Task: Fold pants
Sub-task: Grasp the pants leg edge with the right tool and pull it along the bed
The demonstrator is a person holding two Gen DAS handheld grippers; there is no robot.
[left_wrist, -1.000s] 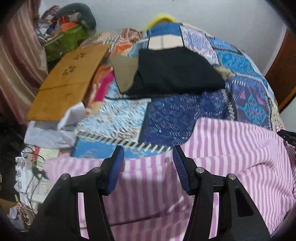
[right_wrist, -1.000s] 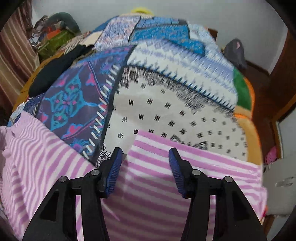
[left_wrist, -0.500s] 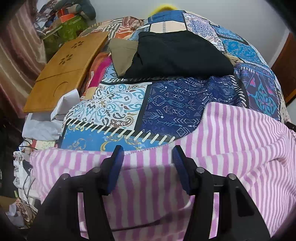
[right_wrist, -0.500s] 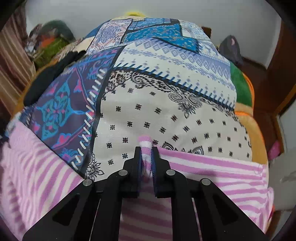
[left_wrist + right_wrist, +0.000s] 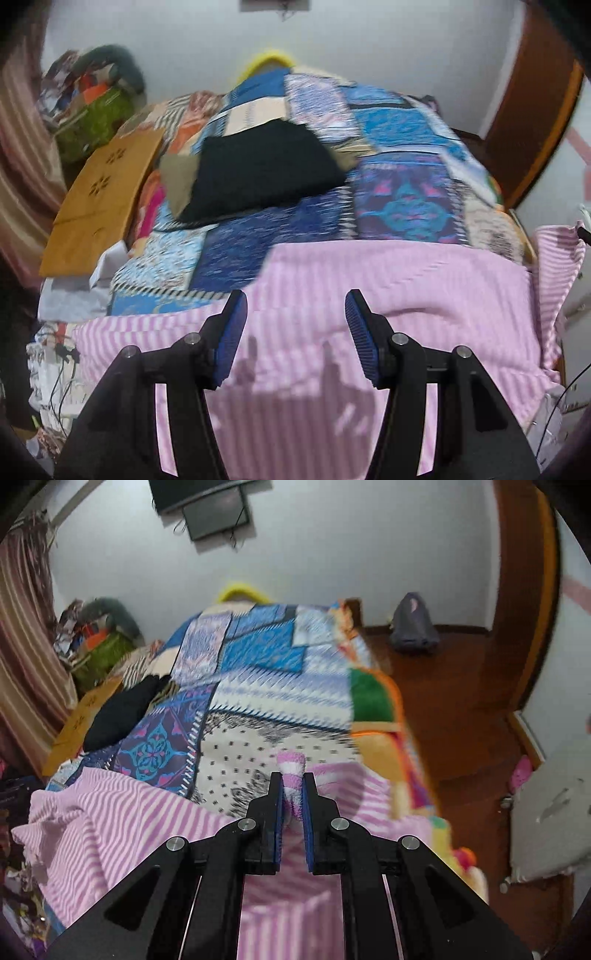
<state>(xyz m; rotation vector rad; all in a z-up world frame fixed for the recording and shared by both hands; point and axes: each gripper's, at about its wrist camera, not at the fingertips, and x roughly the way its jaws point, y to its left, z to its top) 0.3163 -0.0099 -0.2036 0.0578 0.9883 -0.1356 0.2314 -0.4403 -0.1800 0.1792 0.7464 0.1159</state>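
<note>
Pants (image 5: 388, 295) — pink-and-white striped — lie across the near edge of the patchwork quilt (image 5: 258, 686). Right gripper (image 5: 291, 794) is clamped on a bunched fold of them; left gripper (image 5: 295, 325) hovers above the fabric, fingers spread wide. Far left lies a black garment (image 5: 258, 173).

Over the last 1 s the right gripper (image 5: 291, 794) has gone from jaws spread over the pink-striped pants (image 5: 122, 812) to jaws clamped on a bunched fold of their edge, which now stands lifted off the patchwork bedspread (image 5: 258, 709) toward 12 o'clock. In the left wrist view the left gripper (image 5: 295, 310) has tilted upward, and the far corner of the pants (image 5: 557, 258) now hangs raised at 3 o'clock.
</note>
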